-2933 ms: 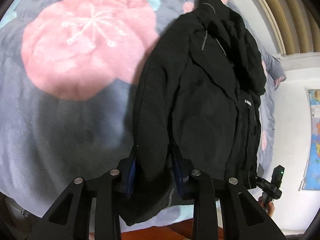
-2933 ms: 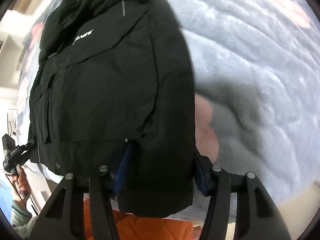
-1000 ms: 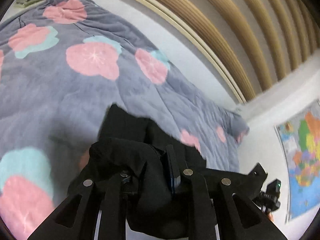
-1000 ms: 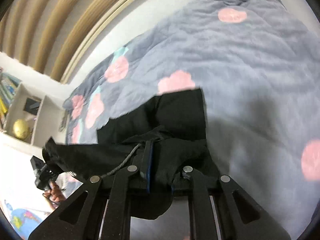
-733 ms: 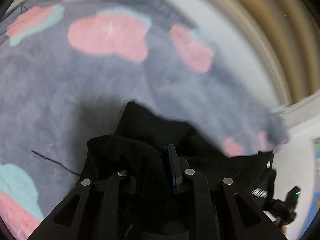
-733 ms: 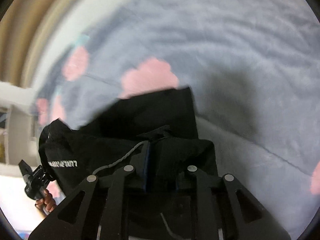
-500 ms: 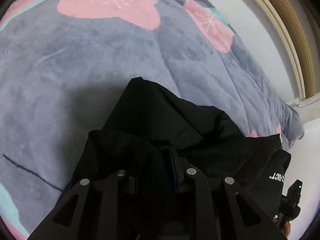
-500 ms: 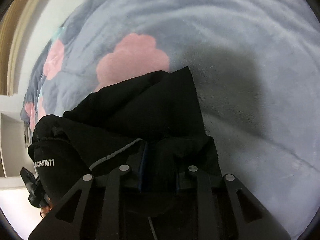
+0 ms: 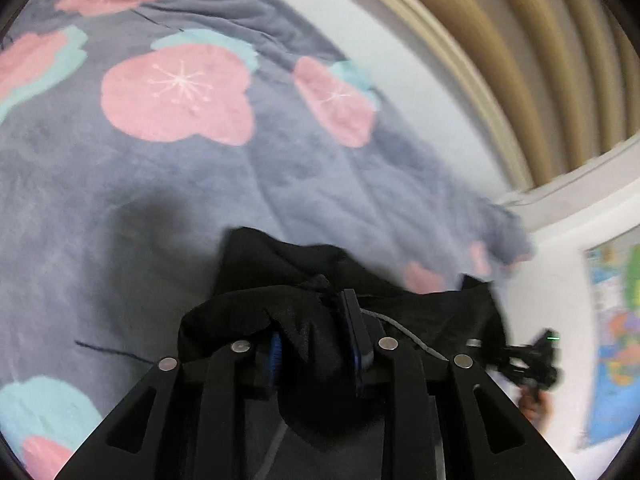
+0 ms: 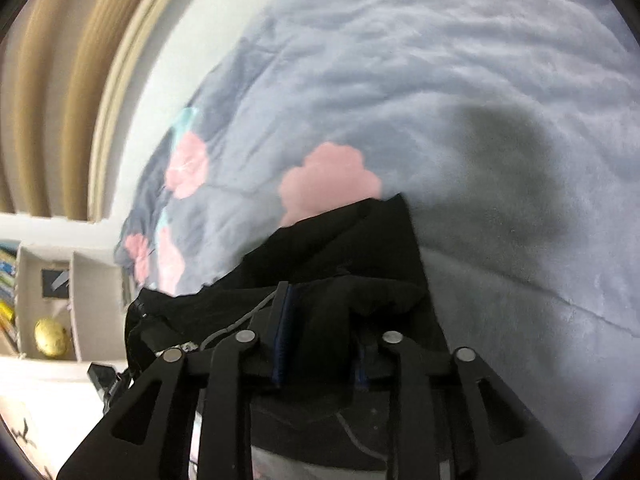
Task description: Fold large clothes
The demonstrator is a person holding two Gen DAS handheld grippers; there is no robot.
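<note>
A black jacket (image 9: 288, 276) lies folded over on the grey flowered blanket (image 9: 120, 184), right in front of both grippers. My left gripper (image 9: 314, 344) has its jaws a small way apart with a fold of the jacket bunched between the blue pads. My right gripper (image 10: 322, 340) also has jaws a small way apart with black jacket cloth (image 10: 352, 248) between them. The blanket also shows in the right wrist view (image 10: 480, 120). The other gripper shows at the right edge of the left view (image 9: 536, 360).
A ribbed wooden headboard (image 9: 520, 40) and white wall run behind the bed. A world map (image 9: 616, 320) hangs at the right. White shelves with a gold ball (image 10: 50, 338) stand at the left of the right wrist view.
Both grippers' jaws have parted slightly on the jacket hem. The cameras have tilted up, so more headboard and wall show. The hem has been carried over the jacket's upper part.
</note>
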